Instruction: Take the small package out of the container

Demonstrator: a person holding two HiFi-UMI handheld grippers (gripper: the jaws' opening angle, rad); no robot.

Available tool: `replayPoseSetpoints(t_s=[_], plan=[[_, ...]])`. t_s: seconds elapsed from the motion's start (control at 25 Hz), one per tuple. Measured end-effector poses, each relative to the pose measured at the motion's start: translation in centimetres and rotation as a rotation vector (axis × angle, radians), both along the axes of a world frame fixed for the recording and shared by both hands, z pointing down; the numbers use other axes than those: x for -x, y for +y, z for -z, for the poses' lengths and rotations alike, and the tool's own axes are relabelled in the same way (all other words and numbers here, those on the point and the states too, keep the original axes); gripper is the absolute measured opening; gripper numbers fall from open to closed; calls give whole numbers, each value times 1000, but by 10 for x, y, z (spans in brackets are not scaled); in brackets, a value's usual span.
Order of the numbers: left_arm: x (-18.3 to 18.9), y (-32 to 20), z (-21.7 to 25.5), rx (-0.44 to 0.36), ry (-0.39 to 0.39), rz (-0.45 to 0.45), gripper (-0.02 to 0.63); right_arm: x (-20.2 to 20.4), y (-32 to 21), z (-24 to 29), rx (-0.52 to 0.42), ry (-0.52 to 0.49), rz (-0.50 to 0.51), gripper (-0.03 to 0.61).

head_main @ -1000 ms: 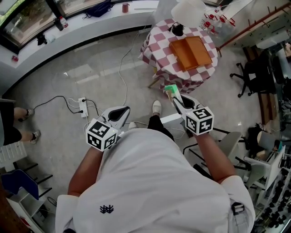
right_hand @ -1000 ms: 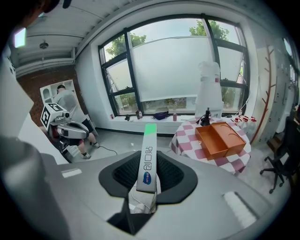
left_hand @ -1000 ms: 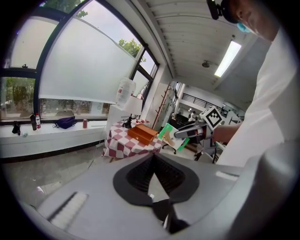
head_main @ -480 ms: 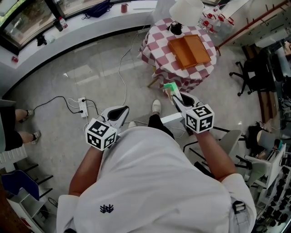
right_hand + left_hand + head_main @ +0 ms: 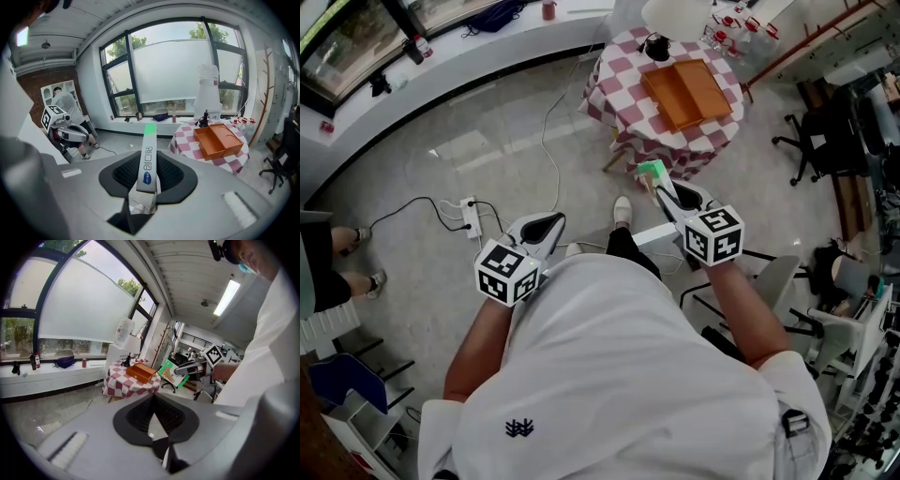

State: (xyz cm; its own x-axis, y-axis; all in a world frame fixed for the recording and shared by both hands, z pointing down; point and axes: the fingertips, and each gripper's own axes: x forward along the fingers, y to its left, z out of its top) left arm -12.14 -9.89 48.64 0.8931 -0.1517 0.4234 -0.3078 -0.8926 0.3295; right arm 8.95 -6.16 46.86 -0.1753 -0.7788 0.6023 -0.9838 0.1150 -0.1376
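Note:
My right gripper (image 5: pixel 662 194) is shut on the small package (image 5: pixel 652 174), a flat white strip with a green end that sticks out past the jaws (image 5: pixel 146 164). It hangs over the floor, just short of the round table with the red-and-white checked cloth (image 5: pixel 623 80). The open orange container (image 5: pixel 686 92) lies on that table, also visible as an orange box (image 5: pixel 218 139) ahead on the right. My left gripper (image 5: pixel 544 228) is low at the person's left side, shut with nothing in it (image 5: pixel 154 394). In its view the green package (image 5: pixel 174 374) shows beside the right gripper.
A power strip with cables (image 5: pixel 471 217) lies on the floor to the left, and a white cable runs toward the table. A black office chair (image 5: pixel 811 150) stands right of the table. Another person's feet (image 5: pixel 345 253) show at the left edge. A tall white object (image 5: pixel 680 14) stands behind the table.
The table has slid slightly up in the head view as the person shifts. Both grippers keep their pose, the package still in the right one.

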Motion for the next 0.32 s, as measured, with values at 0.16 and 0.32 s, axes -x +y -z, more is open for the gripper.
replayPoseSetpoints(t_s=[0.16,0.32], plan=[[2,-1,1,2,-5,5,55,-1,0,0,5,2,0,92],[5,-1,0,9,-8,11,55,0,0,-1,14,0,4,92]])
